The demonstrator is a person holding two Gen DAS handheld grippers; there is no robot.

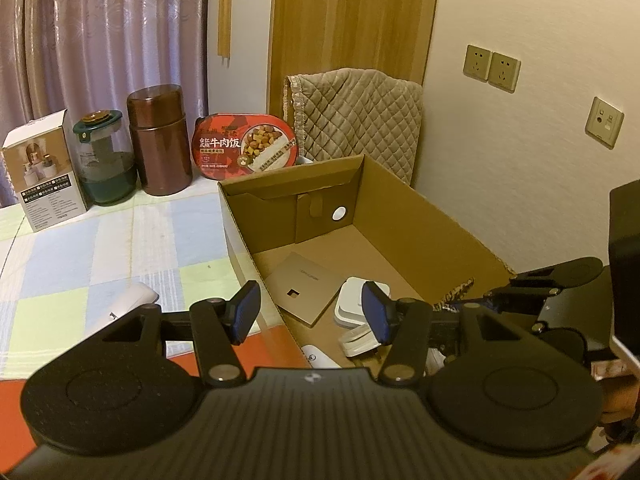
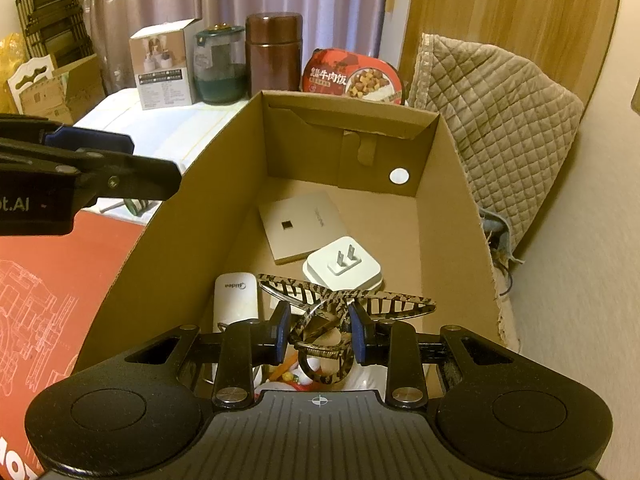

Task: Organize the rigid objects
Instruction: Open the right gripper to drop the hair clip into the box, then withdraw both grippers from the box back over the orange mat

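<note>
Tortoiseshell plastic hair claw is clamped between the right gripper pads above the open brown cardboard box; the left gripper jaws are held apart, empty.

Cardboard box: one, at centre.
Things inside it: four, namely gold flat box, white plug adapter, white Midea remote, tortoiseshell hair claw.
Containers at 12 o'clock: four, namely white carton, glass jar, brown canister, beef rice meal.
Wall sockets: two.
</note>
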